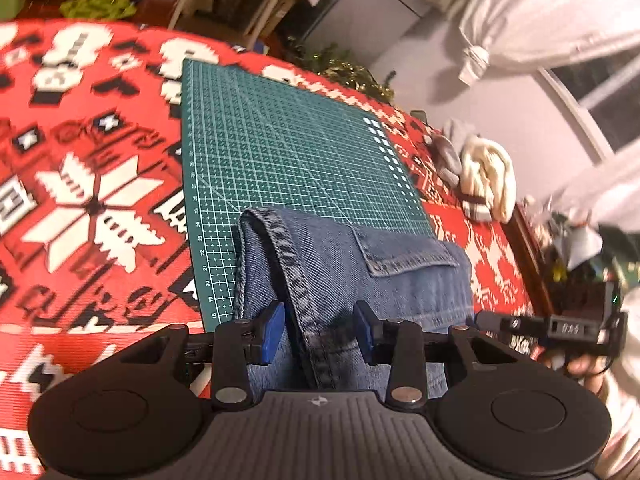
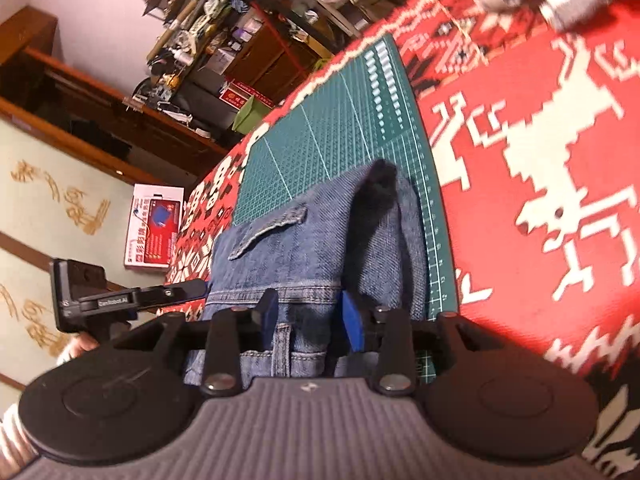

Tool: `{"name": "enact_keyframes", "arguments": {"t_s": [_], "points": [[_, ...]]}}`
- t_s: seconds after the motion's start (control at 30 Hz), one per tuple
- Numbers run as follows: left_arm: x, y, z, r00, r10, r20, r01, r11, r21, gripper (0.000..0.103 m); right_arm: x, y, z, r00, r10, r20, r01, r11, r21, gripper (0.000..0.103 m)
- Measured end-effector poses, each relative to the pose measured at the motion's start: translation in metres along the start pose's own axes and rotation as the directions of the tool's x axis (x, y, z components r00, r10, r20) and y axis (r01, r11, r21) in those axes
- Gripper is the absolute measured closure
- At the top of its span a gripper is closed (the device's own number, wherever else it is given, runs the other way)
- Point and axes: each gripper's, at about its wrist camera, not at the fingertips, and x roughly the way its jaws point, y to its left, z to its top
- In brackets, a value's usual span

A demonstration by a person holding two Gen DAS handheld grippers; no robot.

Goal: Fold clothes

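1. Jeans (image 1: pixel 360 280) lie folded on the green mat (image 1: pixel 288 148), at its near edge, partly under both grippers.
2. Mat sits on a red-and-white patterned cloth (image 1: pixel 88 184) that covers the table.
3. Left gripper (image 1: pixel 320 330): blue pads (image 1: pixel 272 332) stand apart, a stitched denim seam runs up between them. Neither pad presses the fabric that I can see, so it looks released.
4. Right gripper (image 2: pixel 310 320): pads (image 2: pixel 353 322) also spread, waistband area of the jeans between them. Contact is hard to read; the gap says released, not clenched.
5. In the left view, a flapped pocket (image 1: pixel 404 252) faces up on the right half of the jeans; a thick hemmed edge folds over on the left.
6. In the right view, the same pocket (image 2: pixel 272 226) sits left of centre; a dark fold stands up at the far right corner of the denim.
7. Each wrist view catches the other gripper at its edge, just beside the jeans: right gripper (image 1: pixel 560 328) seen from the left camera, left gripper (image 2: pixel 120 300) from the right.
8. A cream and grey pile of clothes (image 1: pixel 476 176) lies on the cloth past the mat's right edge, well apart from the jeans.
9. White box (image 2: pixel 154 226) with red print stands on the floor beyond the table.
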Motion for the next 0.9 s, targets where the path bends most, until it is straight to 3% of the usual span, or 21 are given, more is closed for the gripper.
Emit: {"name": "enact_keyframes", "arguments": {"t_s": [0.2,0.3,0.37,0.5,0.7,0.9], "points": [[0.010,0.006,0.000,0.999,-0.043,-0.004,0.043,0.999,-0.025,0.070,0.022,-0.011,-0.002,0.998,0.062,-0.029,-0.060,0.997,0.043,0.065],[0.007,0.007,0.000,0.998,-0.057,0.014,0.057,0.998,-0.027,0.079,0.024,-0.001,-0.001,0.998,0.052,-0.019,-0.052,0.999,-0.006,0.085],[0.003,0.004,0.002,0.998,-0.058,0.033,0.058,0.998,-0.002,0.083,0.025,0.005,-0.001,0.999,0.045,-0.011,-0.046,0.998,-0.038,0.088],[-0.005,-0.004,0.011,0.996,-0.056,0.066,0.052,0.997,0.058,0.084,0.021,0.013,0.009,0.998,0.059,0.011,-0.059,0.996,-0.062,0.089],[0.009,0.001,0.011,0.999,-0.018,0.040,0.015,0.997,0.080,0.084,0.025,0.006,0.009,1.000,0.026,-0.011,-0.027,0.998,-0.065,0.089],[0.010,0.013,0.005,0.998,-0.033,0.050,0.032,0.999,0.021,0.076,0.026,-0.001,0.005,0.999,0.032,-0.014,-0.033,0.998,-0.044,0.086]]}}
